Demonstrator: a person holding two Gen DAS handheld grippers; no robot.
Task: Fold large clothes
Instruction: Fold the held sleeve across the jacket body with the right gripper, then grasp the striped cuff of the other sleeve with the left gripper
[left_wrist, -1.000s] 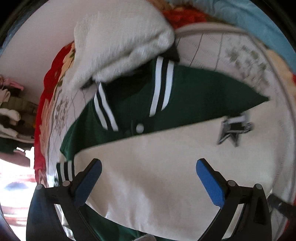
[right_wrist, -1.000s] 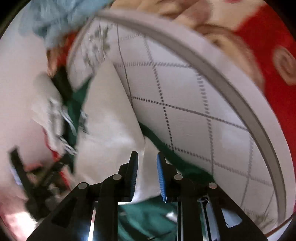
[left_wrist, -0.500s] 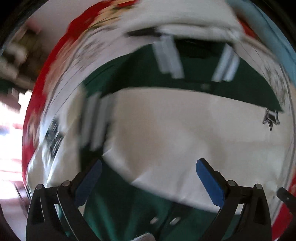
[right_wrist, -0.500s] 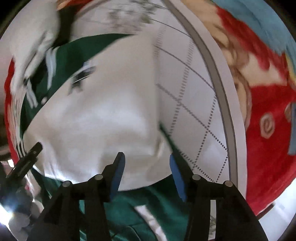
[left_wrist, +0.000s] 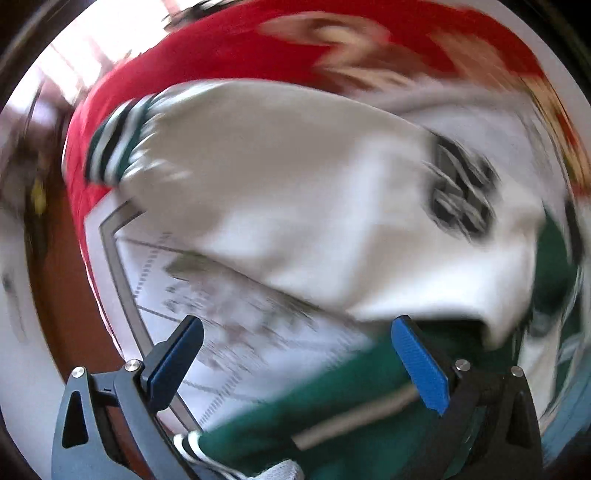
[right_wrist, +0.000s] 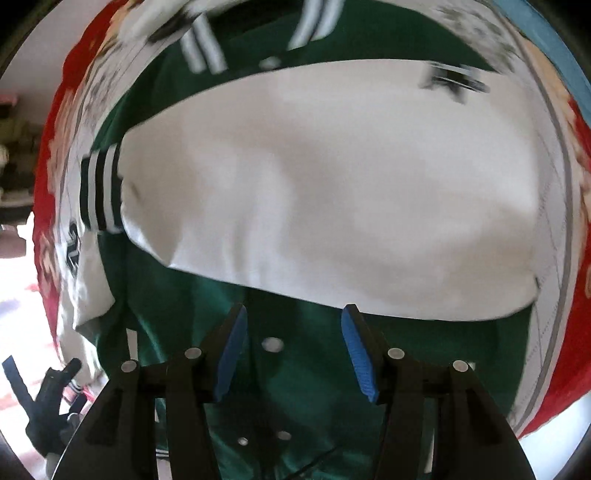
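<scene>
Jacket directly below right tongs; jaws half apart, empty. White sleeve lies crosswise ahead, cuff to left. Left tongs wide, empty; second sleeve ahead, hem under right pad. Left tongs nearer unfolded sleeve.

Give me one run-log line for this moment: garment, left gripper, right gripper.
garment: green-and-white jacket, white sleeve folded across body | left gripper: open, empty | right gripper: open, empty, above green front

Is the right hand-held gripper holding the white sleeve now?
No, the right hand-held gripper is open above the green jacket, nothing between its pads.
</scene>
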